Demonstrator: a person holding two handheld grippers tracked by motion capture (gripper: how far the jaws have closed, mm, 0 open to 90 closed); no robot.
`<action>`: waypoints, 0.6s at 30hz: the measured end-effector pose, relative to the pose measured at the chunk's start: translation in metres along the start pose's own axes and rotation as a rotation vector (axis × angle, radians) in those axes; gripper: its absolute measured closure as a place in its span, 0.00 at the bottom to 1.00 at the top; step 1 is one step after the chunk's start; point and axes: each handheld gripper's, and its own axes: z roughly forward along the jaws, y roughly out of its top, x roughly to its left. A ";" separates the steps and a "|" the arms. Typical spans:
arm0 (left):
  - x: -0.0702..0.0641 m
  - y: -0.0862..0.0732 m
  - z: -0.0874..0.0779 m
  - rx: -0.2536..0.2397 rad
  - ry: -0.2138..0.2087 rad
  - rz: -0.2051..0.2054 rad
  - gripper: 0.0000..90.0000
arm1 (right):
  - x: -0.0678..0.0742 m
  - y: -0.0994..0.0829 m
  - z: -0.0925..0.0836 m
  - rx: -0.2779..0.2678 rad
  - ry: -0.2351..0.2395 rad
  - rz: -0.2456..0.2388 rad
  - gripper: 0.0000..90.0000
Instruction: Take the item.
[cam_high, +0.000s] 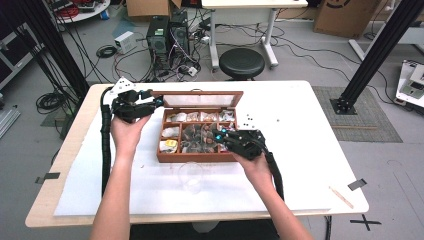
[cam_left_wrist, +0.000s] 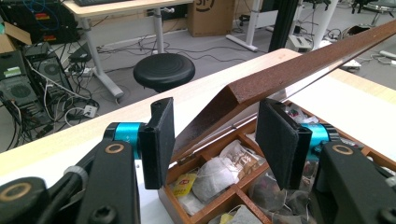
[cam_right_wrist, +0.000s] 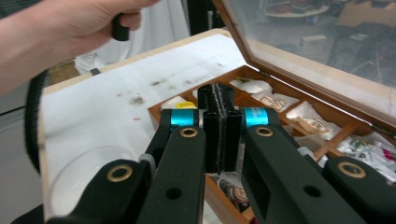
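We see a wooden tea box (cam_high: 199, 134) mid-table (cam_high: 300, 130) — glass lid (cam_high: 200, 99) raised, compartments holding tea bags (cam_high: 171, 145).

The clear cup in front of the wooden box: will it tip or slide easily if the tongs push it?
Probably yes. The clear cup looks thin and empty, so likely light. It stands upright on the smooth white table cover, so a push could slide or topple it.

- The table (cam_high: 300, 107) has a pale wooden edge and a white sheet over most of its top.
- A wooden compartment box (cam_high: 197, 156) sits near the middle, lid raised.
- A clear glass (cam_high: 191, 176) stands just in front of it.
- A small wooden stick (cam_high: 341, 196) lies near the right front corner.
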 end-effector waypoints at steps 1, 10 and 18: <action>0.000 0.000 0.000 0.001 0.001 0.001 0.53 | 0.002 0.001 -0.001 -0.003 0.005 -0.005 1.00; -0.001 0.000 0.000 0.001 0.002 -0.001 0.53 | 0.019 0.003 -0.010 -0.043 0.077 -0.036 1.00; 0.000 0.000 0.000 0.002 0.004 0.000 0.53 | 0.036 0.004 -0.012 -0.067 0.141 -0.063 1.00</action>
